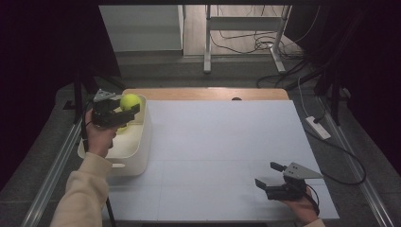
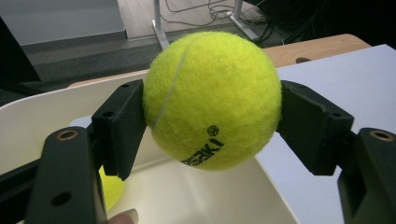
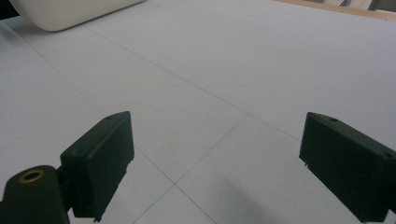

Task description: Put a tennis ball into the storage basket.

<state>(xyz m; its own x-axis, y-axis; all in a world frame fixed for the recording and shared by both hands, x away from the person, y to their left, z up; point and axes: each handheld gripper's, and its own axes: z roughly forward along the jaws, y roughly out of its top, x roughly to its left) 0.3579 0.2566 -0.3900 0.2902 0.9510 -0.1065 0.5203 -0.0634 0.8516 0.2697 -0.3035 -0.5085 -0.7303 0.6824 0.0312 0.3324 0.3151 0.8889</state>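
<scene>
- Two grippers catalogued, nearest item first.
- Right gripper [image 1: 270,176]: lower right of the high view, held in a hand [image 1: 302,208] at the bottom edge, low over the white table cover [image 1: 222,142]. Jaws stand wide apart with nothing between them; in the right gripper view [image 3: 212,168] bare sheet with faint seam lines shows between the two black pads.
- Sleeve [image 1: 82,196]: cream-coloured, lower left of the high view, leading up to the left hand [image 1: 100,137].
- Left gripper [image 1: 124,112]: left of centre in the high view, above the bin. Jaws clamped on the tennis ball, one pad on each side, as the left gripper view [image 2: 212,100] shows.
- Tennis ball [image 2: 212,100]: yellow-green, with black lettering on its lower face, held in the air over the bin's inside; also seen in the high view [image 1: 130,101].
- White bin [image 1: 142,142]: open-topped, at the left edge of the table.
- Second yellow ball [image 2: 111,189]: partly visible inside the bin, lower left of the left gripper view, behind the near jaw.
- Wooden table edge [image 1: 208,93]: beyond the cover, upper centre.
- Floor cables [image 1: 246,42]: top of the high view, farthest off.
</scene>
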